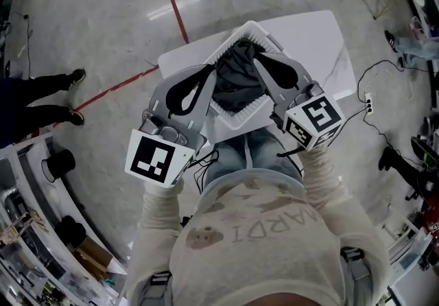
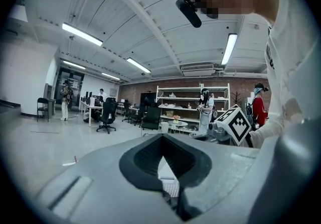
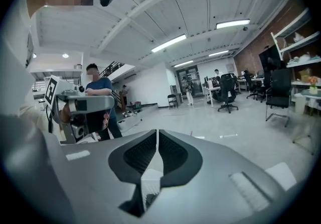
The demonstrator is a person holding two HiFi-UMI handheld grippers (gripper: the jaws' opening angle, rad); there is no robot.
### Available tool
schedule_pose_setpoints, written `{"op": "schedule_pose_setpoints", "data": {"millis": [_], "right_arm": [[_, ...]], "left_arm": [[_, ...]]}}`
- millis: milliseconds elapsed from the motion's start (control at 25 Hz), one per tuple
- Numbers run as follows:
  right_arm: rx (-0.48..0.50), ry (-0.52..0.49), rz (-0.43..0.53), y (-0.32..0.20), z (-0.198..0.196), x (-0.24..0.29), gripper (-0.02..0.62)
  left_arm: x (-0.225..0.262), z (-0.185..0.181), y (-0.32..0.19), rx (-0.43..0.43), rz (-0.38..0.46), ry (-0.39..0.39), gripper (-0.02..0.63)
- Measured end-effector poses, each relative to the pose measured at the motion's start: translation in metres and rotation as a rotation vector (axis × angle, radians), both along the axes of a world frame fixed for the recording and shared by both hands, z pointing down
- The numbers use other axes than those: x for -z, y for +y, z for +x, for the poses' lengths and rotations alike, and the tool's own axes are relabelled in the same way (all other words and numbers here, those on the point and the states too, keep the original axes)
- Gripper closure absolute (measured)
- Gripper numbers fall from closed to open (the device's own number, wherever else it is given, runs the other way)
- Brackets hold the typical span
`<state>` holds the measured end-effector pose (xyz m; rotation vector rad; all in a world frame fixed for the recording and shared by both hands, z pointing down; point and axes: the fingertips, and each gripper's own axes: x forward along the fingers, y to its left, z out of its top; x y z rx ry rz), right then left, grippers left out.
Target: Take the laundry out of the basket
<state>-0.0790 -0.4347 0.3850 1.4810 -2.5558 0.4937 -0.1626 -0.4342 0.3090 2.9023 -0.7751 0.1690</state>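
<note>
Head view puts the white basket in the middle of the frame, on a white table that runs toward the upper right. The dark grey laundry is bunched inside it and fills it nearly to the rim. It has not been lifted, so the task looks to be at its start.

The left gripper comes in from the lower left and the right gripper from the lower right. Their tips converge over the pile from either side. That symmetric approach suits a soft, floppy load, since two grips would keep the cloth from sagging back into the basket. Whether either tip touches the fabric cannot be told from above.

In the left gripper view, the left gripper has its pads meeting at the tip with nothing pinched between them. Only a bit of white perforated plastic, probably the basket wall, shows through the gap lower down. In the right gripper view, the right gripper is closed to a hairline slit and is likewise empty.

Both cameras look out across the room instead of down into the cloth. I judge the claws are held level above the rim, so they would have to spread and tip downward before any grasp.
</note>
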Motion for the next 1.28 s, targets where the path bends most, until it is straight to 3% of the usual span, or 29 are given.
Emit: {"op": "schedule_pose_setpoints", "data": {"millis": [200, 880, 1080, 1280], "right_arm": [[-0.021, 0.077, -0.098, -0.022, -0.009, -0.059, 0.502], [0.001, 0.219, -0.365, -0.044, -0.003, -0.247, 0.477], [0.053, 0.264, -0.432, -0.040, -0.007, -0.296, 0.443], [0.166, 0.351, -0.512, -0.030, -0.018, -0.336, 0.388]], "left_arm": [[-0.031, -0.008, -0.024, -0.058, -0.016, 0.001, 0.606], [-0.181, 0.029, -0.069, -0.272, -0.091, -0.056, 0.606], [-0.220, 0.045, -0.073, -0.324, -0.097, -0.073, 0.606], [-0.246, 0.057, -0.071, -0.365, -0.102, -0.089, 0.606]]}}
